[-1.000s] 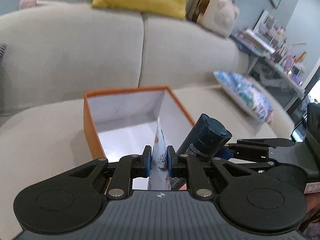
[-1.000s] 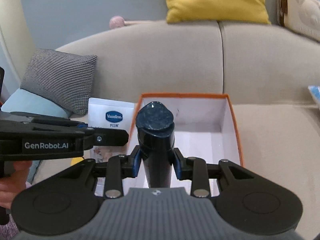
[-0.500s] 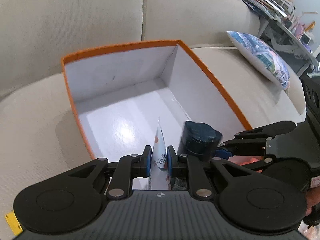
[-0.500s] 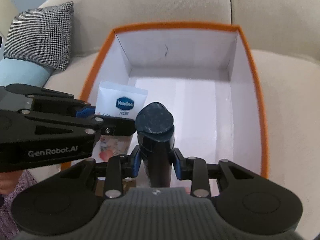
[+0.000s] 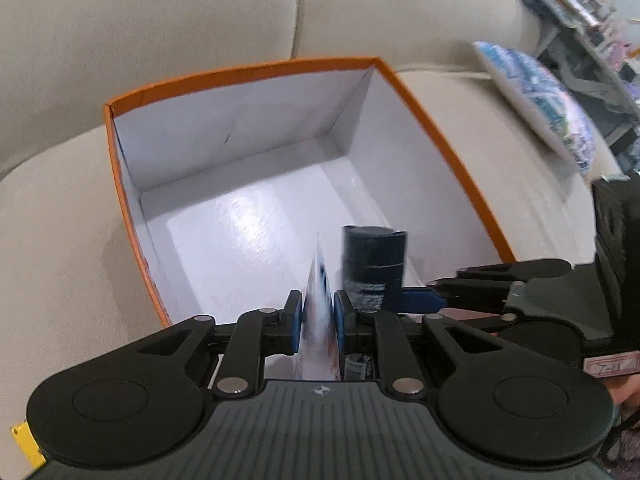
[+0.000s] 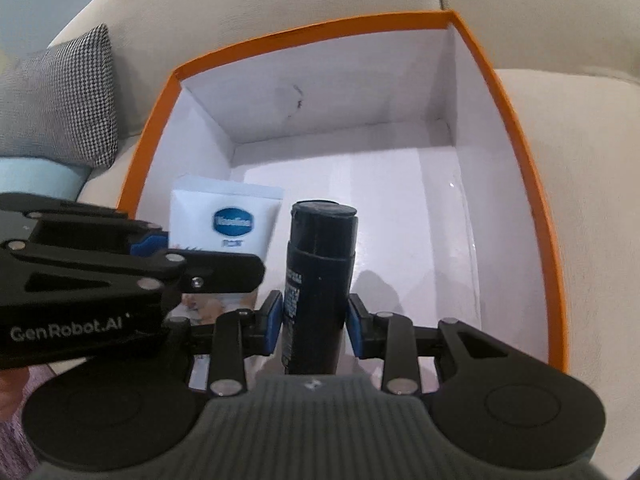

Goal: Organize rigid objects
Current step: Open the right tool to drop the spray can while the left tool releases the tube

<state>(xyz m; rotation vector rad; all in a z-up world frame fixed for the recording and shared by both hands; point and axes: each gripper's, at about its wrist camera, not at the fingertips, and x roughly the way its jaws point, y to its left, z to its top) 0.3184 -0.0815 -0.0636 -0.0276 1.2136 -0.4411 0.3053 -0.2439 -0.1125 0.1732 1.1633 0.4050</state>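
Note:
An orange box [image 5: 240,74] with a white inside sits on the beige sofa; it also shows in the right wrist view [image 6: 516,128]. My left gripper [image 5: 316,322] is shut on a white Vaseline tube [image 5: 318,300], seen edge-on, held over the box's near part. The tube's face shows in the right wrist view [image 6: 228,216]. My right gripper [image 6: 314,320] is shut on a dark blue bottle [image 6: 318,280], held upright inside the box opening, just right of the tube. The bottle shows in the left wrist view [image 5: 374,260].
A houndstooth cushion [image 6: 60,96] and a light blue cushion [image 6: 36,176] lie left of the box. A blue patterned pillow [image 5: 540,96] lies to the right, with cluttered shelves [image 5: 580,4] behind. Sofa backrest [image 5: 200,12] rises behind the box.
Both grippers have moved forward and down over the box, carrying the tube and the bottle. The view tilted from the sofa back down into the box's inside.

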